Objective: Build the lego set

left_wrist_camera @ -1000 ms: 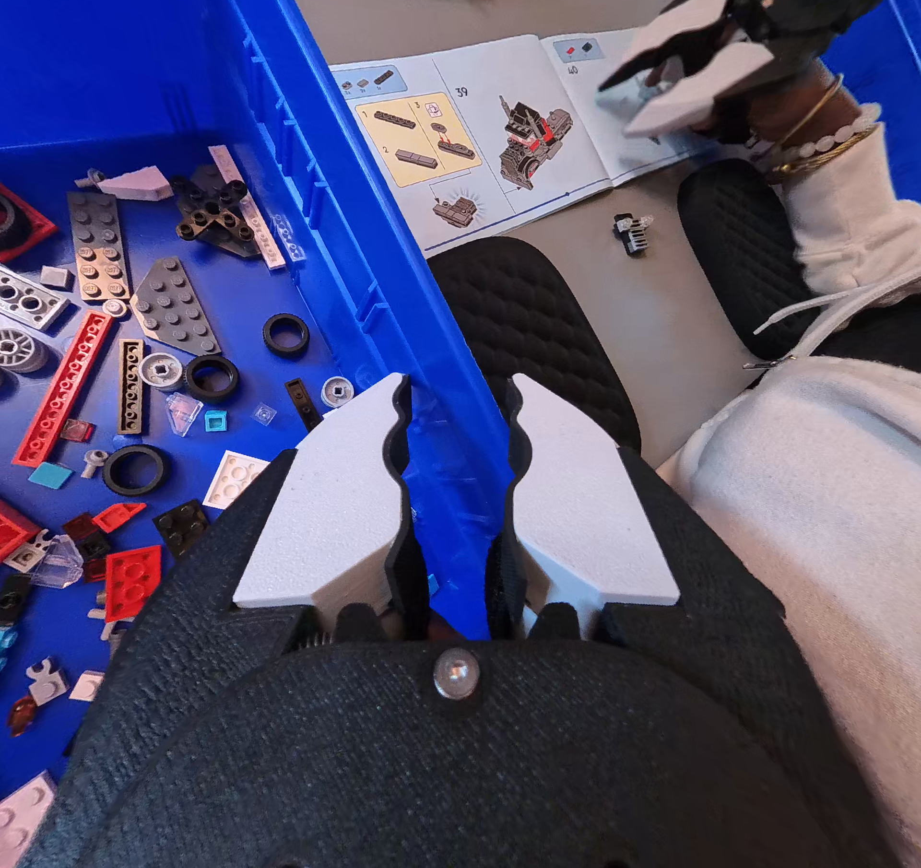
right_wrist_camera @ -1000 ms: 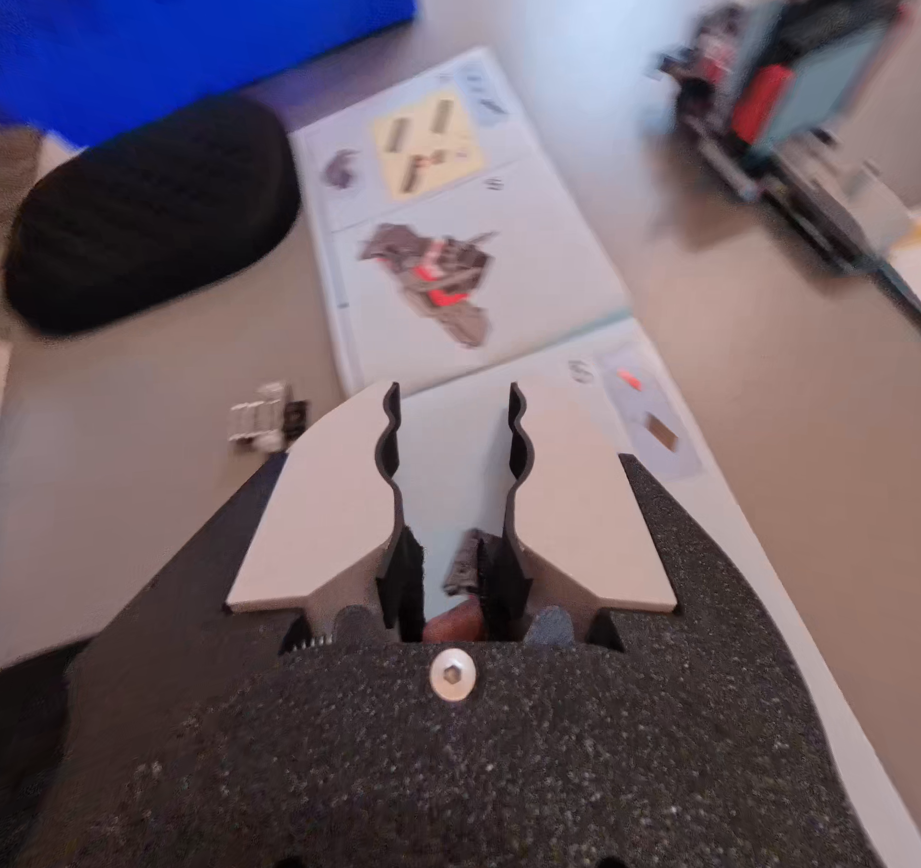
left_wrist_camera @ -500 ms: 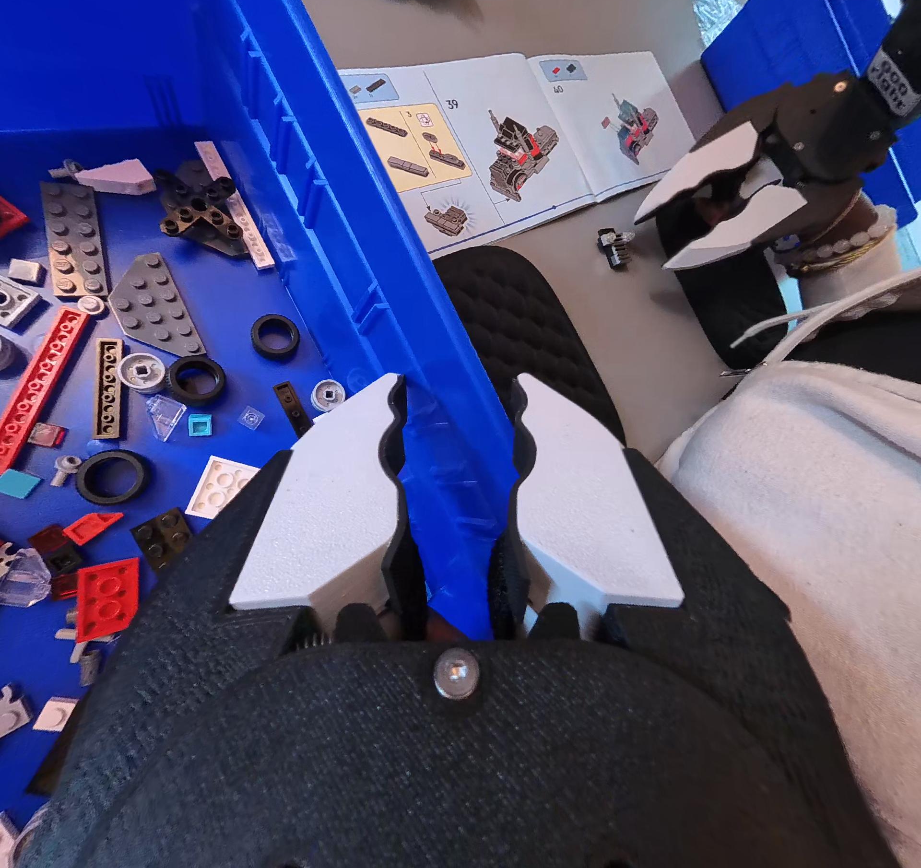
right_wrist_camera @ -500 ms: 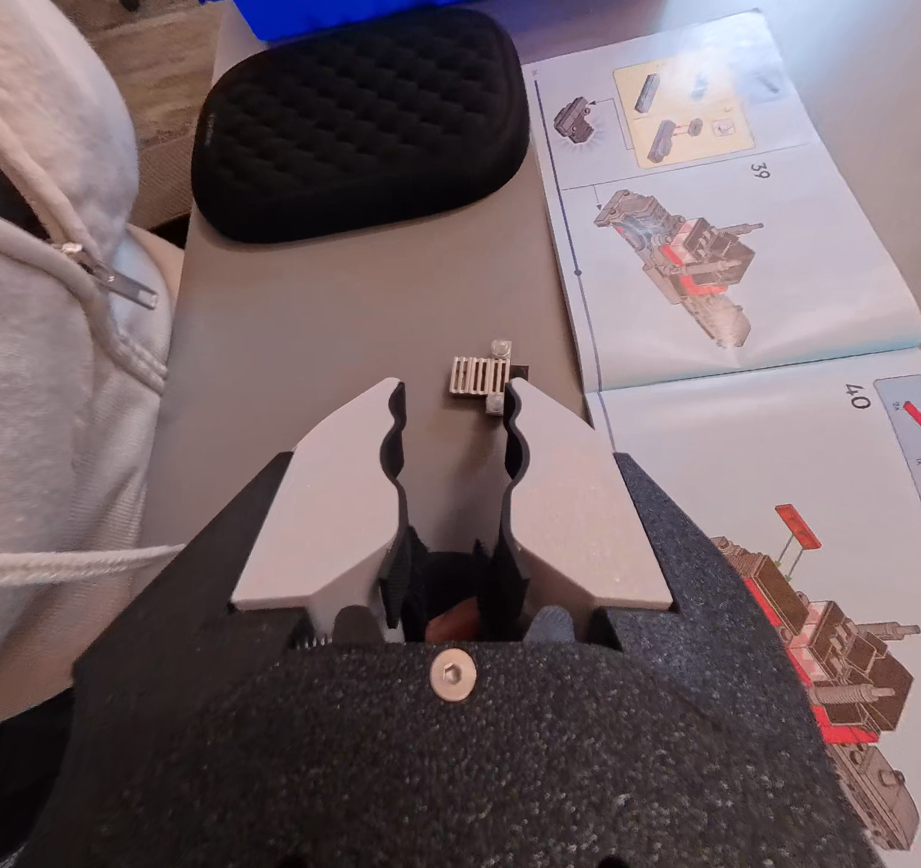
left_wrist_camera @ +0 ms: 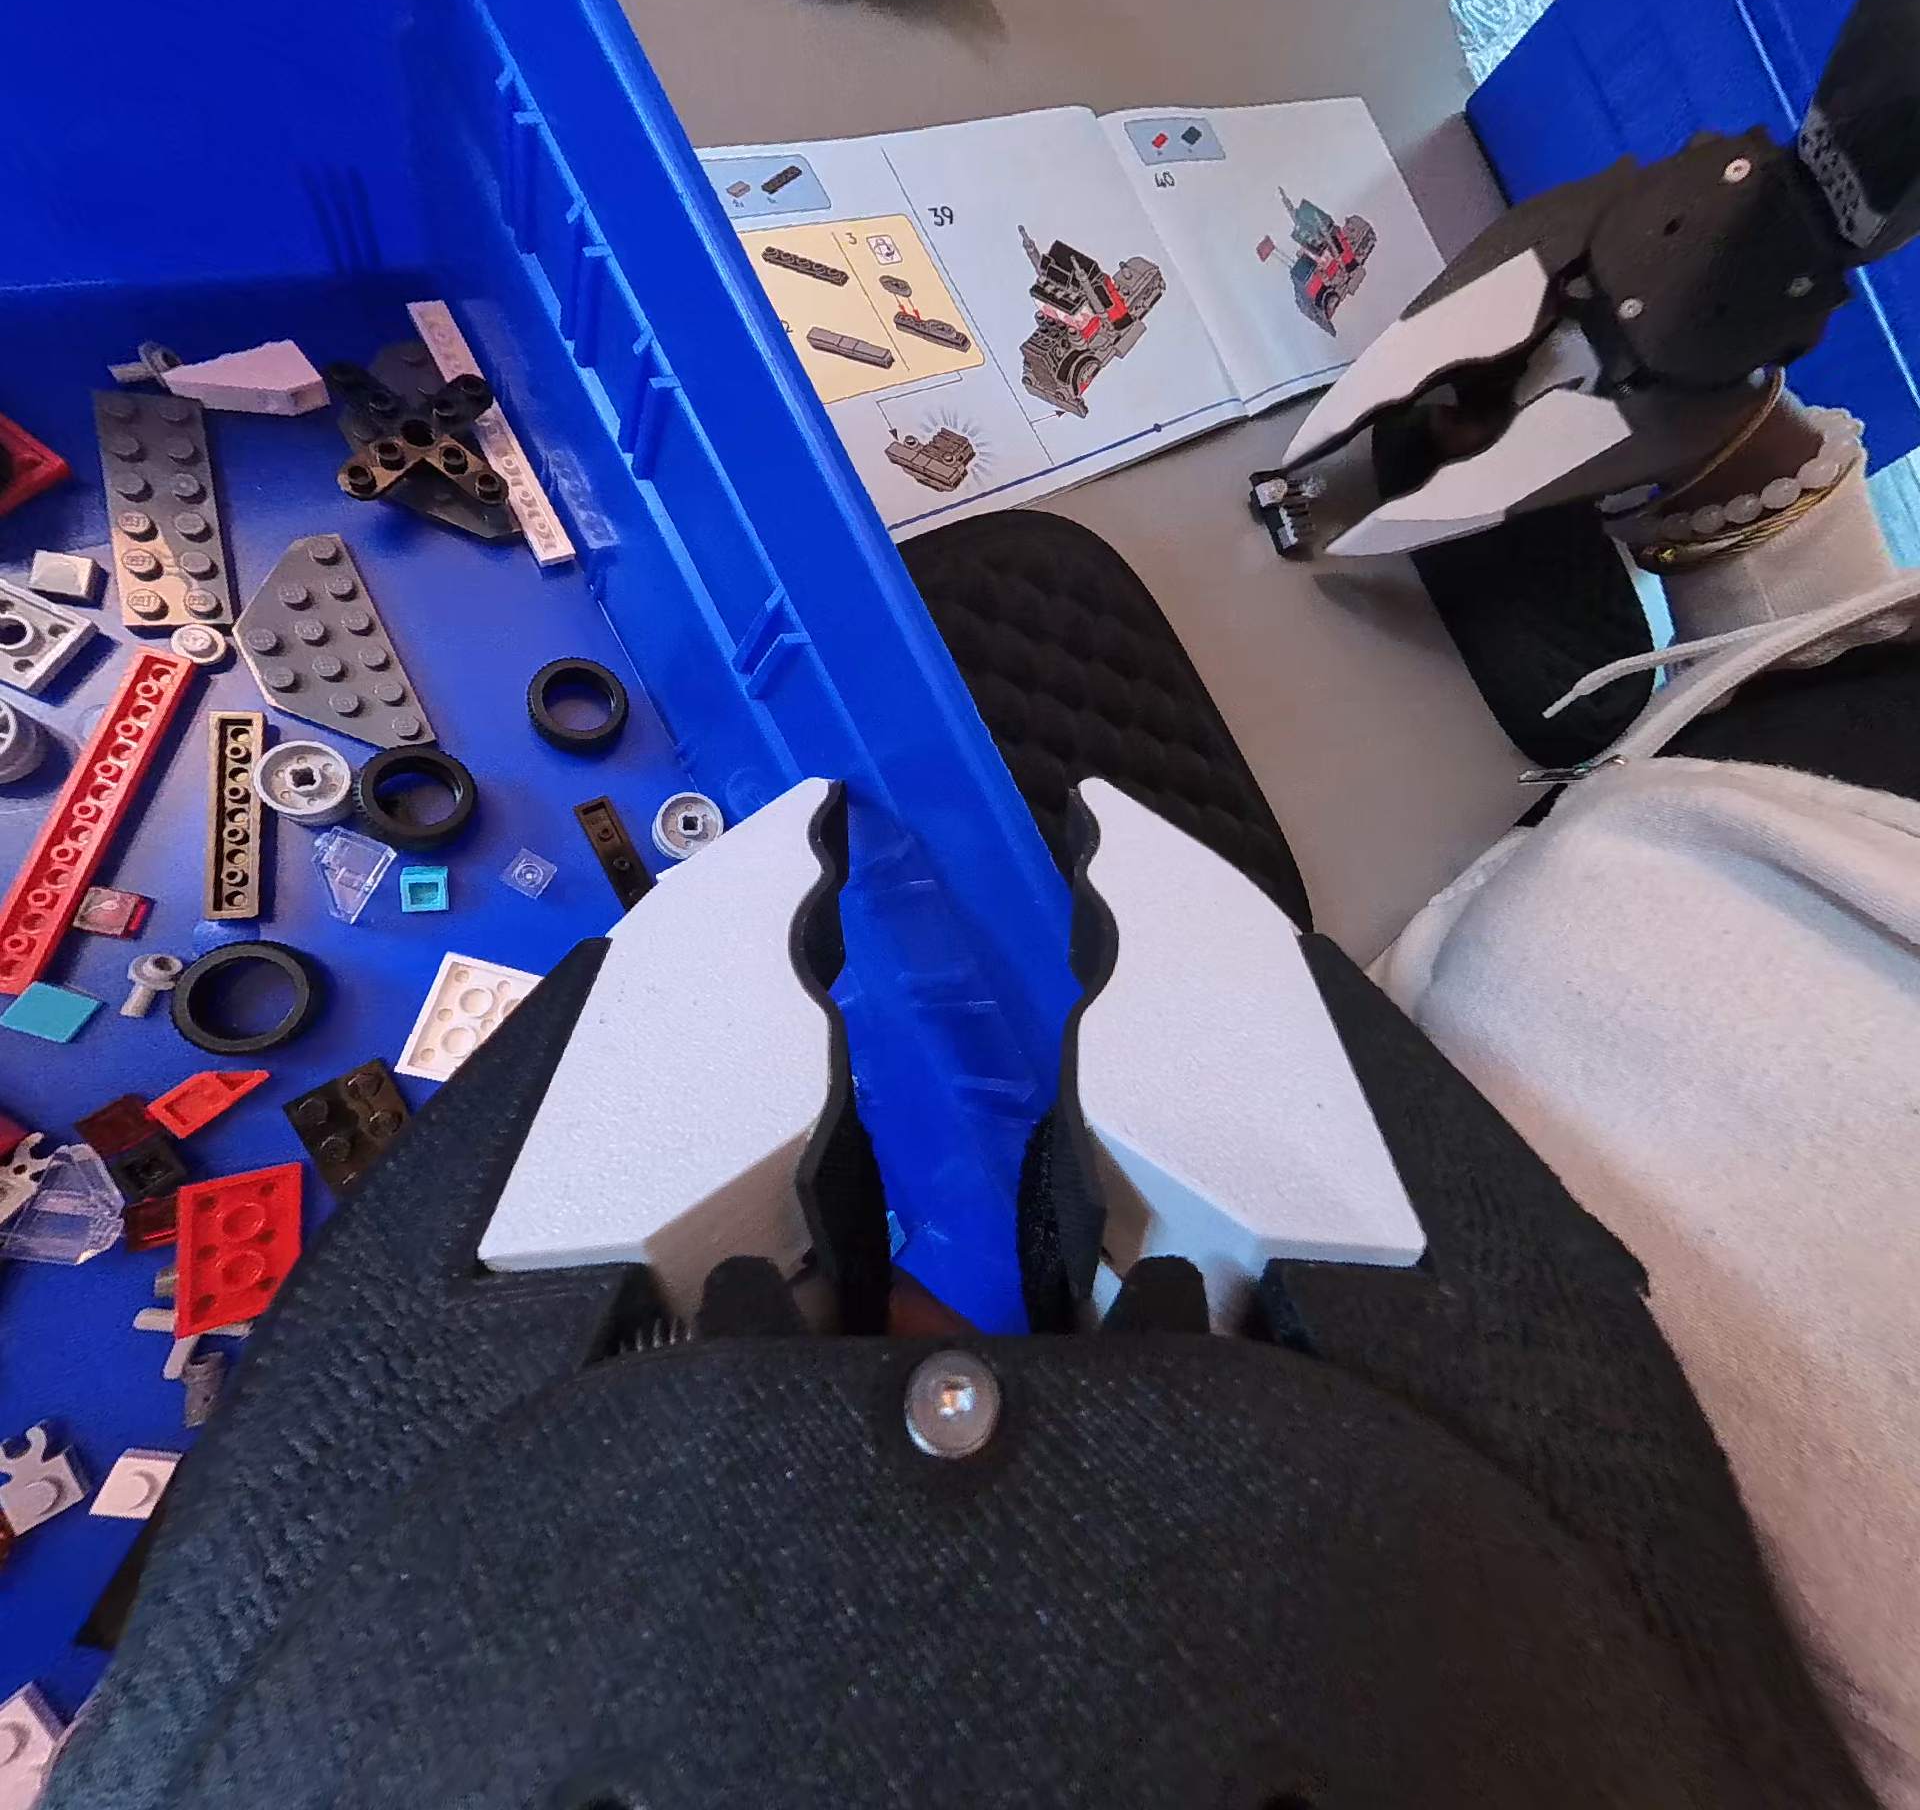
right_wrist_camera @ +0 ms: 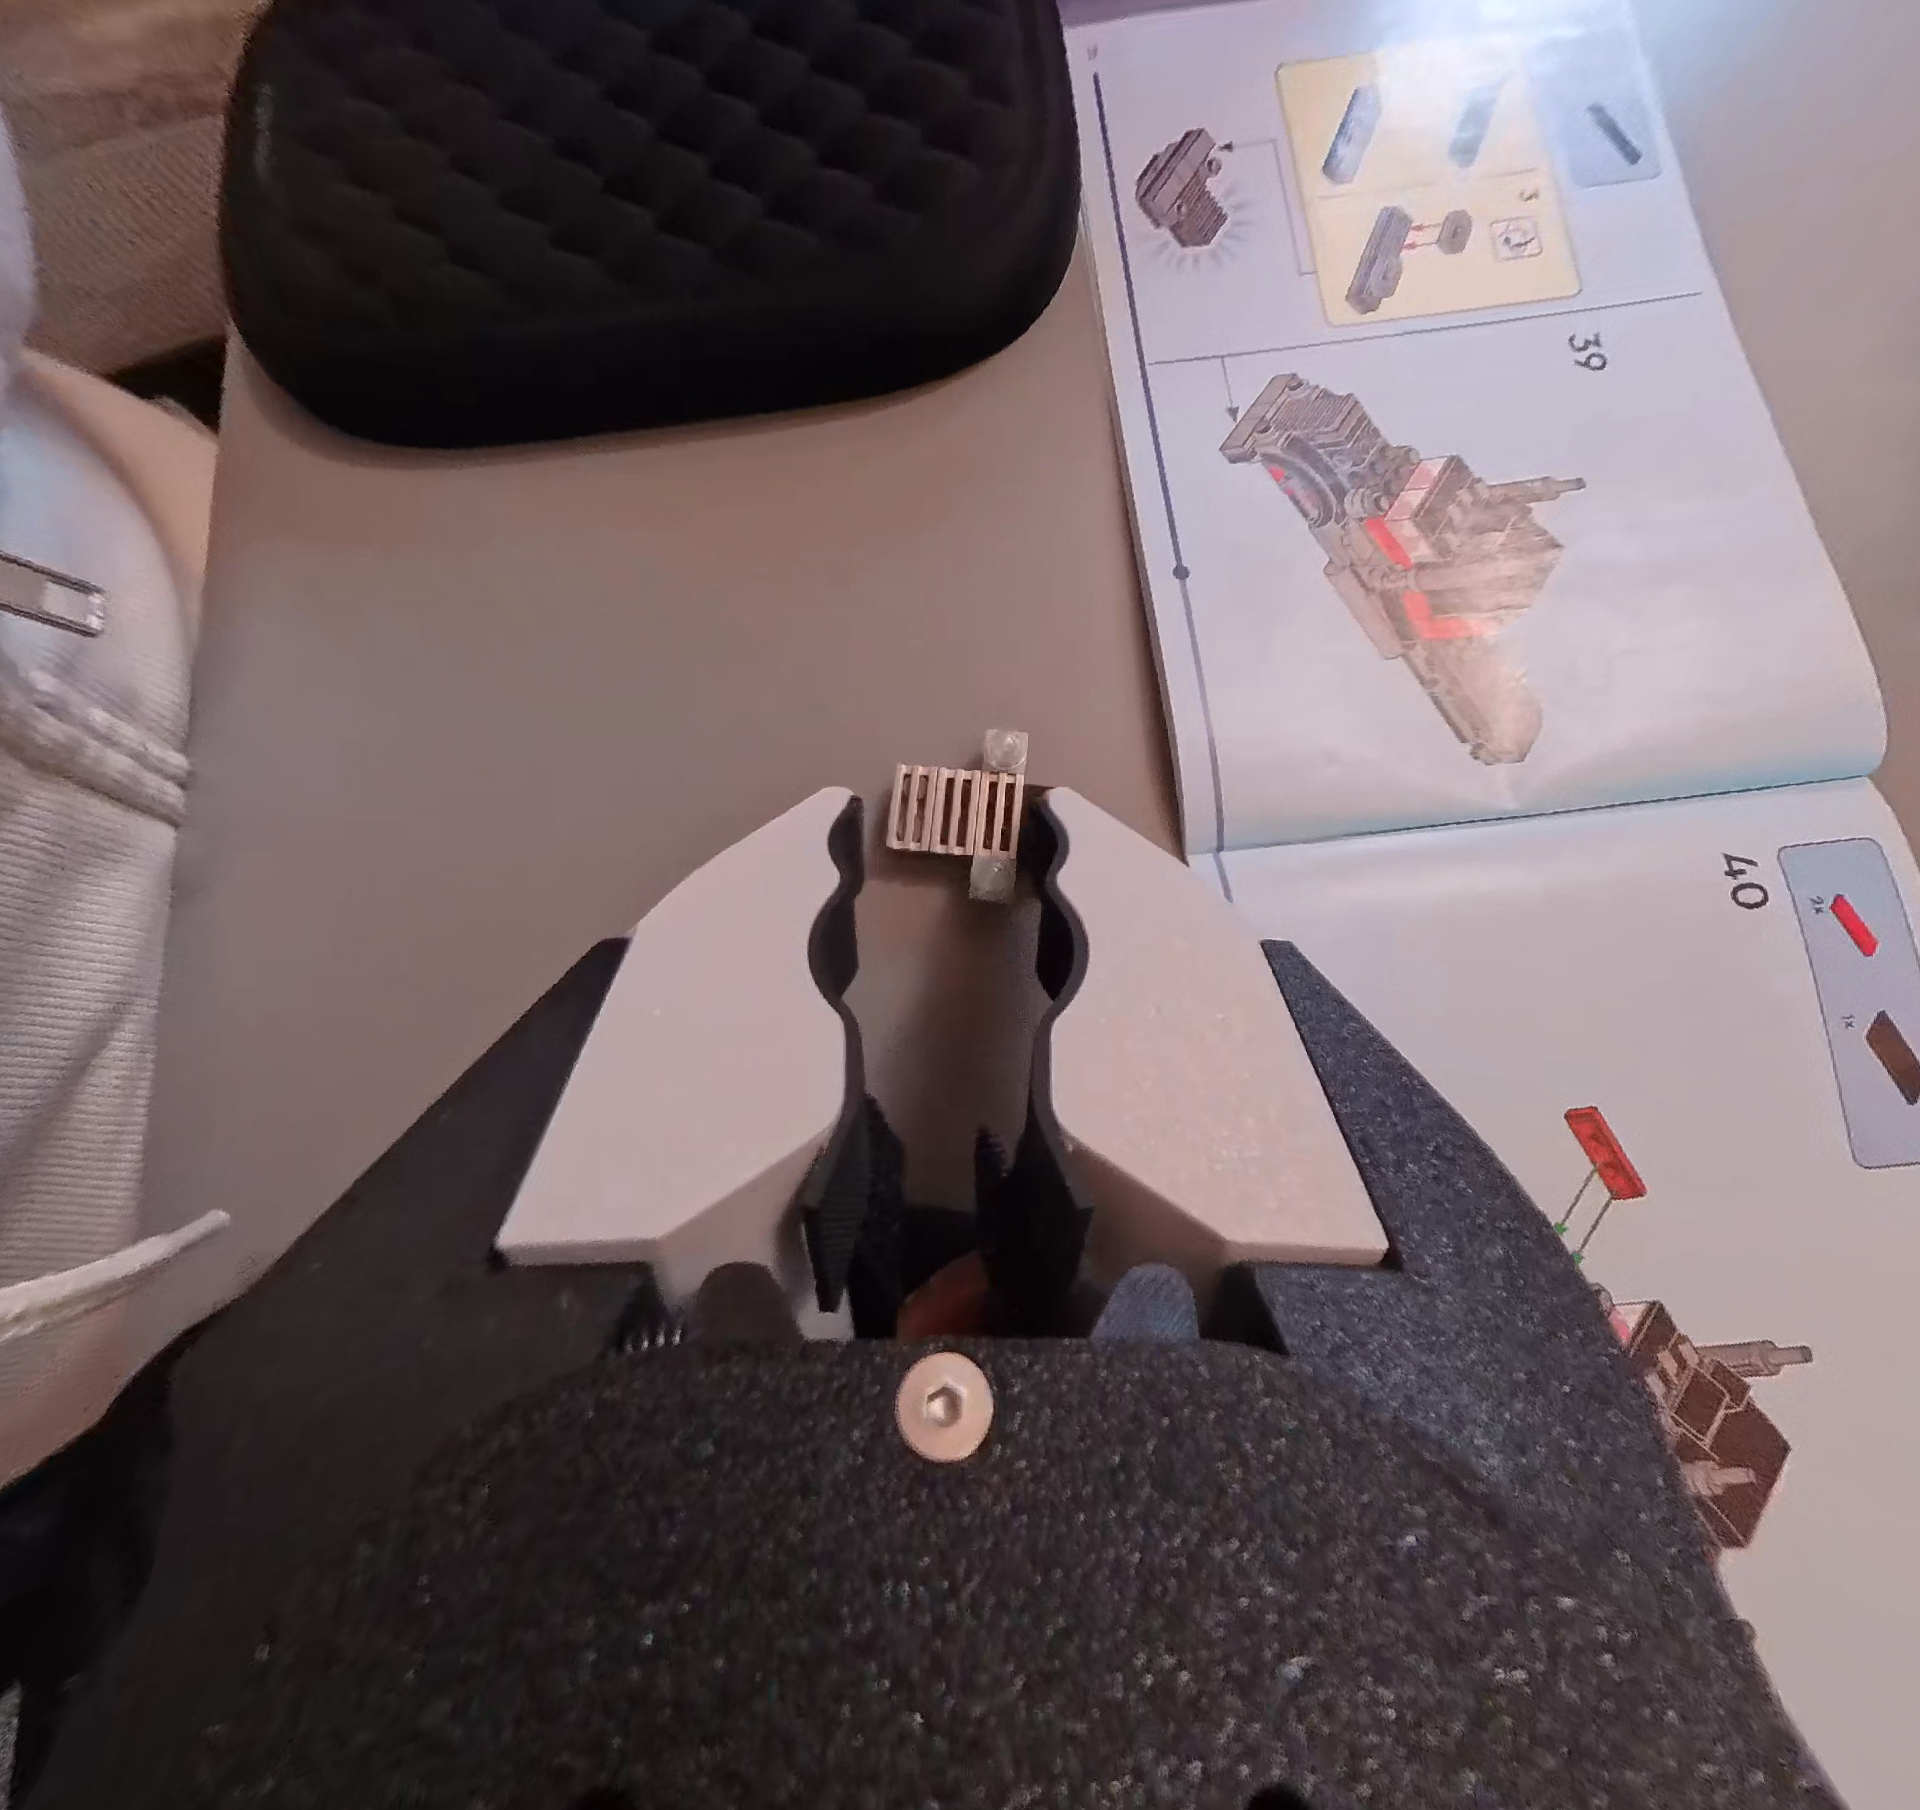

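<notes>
Right wrist view is showing the right gripper sitting low over the grey table, jaws parted and empty, with a small grille sub-assembly lying just at its fingertips, closer to the right-hand finger; can't tell if they're touching. The open instruction booklet is lying just right of it and a black quilted pad is sitting beyond. Over on the left, the left gripper is hanging above the blue bin wall, jaws apart and holding nothing. Loose lego pieces are lying scattered on the bin floor, including black tyres and a red beam.
</notes>
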Available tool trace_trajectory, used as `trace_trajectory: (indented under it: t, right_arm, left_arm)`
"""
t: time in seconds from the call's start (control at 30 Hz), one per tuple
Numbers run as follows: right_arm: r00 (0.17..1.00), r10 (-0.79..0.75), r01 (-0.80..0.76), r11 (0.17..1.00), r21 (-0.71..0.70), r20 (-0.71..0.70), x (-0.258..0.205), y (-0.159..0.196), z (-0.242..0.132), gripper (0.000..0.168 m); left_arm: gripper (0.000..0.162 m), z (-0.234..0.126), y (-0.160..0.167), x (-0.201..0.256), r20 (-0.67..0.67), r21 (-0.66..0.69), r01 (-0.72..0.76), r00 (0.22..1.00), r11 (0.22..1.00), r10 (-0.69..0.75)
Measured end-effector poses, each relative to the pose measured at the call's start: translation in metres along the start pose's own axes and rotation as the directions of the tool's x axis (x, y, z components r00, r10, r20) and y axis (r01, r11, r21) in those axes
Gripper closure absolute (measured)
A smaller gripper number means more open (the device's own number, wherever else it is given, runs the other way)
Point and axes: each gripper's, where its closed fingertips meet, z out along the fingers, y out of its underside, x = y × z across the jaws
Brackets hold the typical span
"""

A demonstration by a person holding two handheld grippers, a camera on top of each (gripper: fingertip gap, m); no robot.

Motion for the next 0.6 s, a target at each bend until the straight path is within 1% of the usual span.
trace_trajectory:
  t: [0.03,0.17,0.3,0.37,0.47,0.5,0.6]
  right_arm:
    - [1.0,-0.017,0.017,1.0,-0.021,-0.007,0.0,0.002,0.001,0.142]
    - [0.998,-0.055,0.054,0.998,-0.04,-0.009,0.0,0.002,0.004,0.143]
    - [0.998,-0.067,0.067,0.997,0.036,-0.002,0.011,-0.014,-0.009,0.144]
    - [0.996,-0.083,0.086,0.994,0.069,-0.041,0.035,-0.023,-0.023,0.143]
    - [0.985,-0.097,0.103,0.994,0.032,-0.145,0.095,-0.02,-0.043,0.143]
    - [0.982,-0.098,0.102,0.995,0.017,-0.16,0.115,-0.016,-0.047,0.143]
    - [0.987,-0.078,0.078,0.997,-0.006,-0.14,0.164,-0.005,-0.046,0.144]
  left_arm:
    - [0.122,0.0,0.0,0.0,0.0,-0.002,-0.002,1.0,1.0,0.002]
    - [0.122,0.0,0.0,0.0,0.001,-0.006,-0.008,1.0,1.0,0.008]
    - [0.121,0.0,0.0,0.0,-0.003,0.0,-0.006,1.0,1.0,0.006]
    - [0.121,0.0,0.0,0.0,-0.002,-0.001,-0.008,1.0,1.0,0.008]
    - [0.121,0.0,0.0,0.0,0.005,0.002,-0.016,1.0,1.0,0.016]
    - [0.121,0.0,0.0,0.0,0.006,0.004,-0.017,1.0,1.0,0.017]
    - [0.121,0.0,-0.001,0.0,0.008,0.012,-0.016,1.0,1.0,0.016]
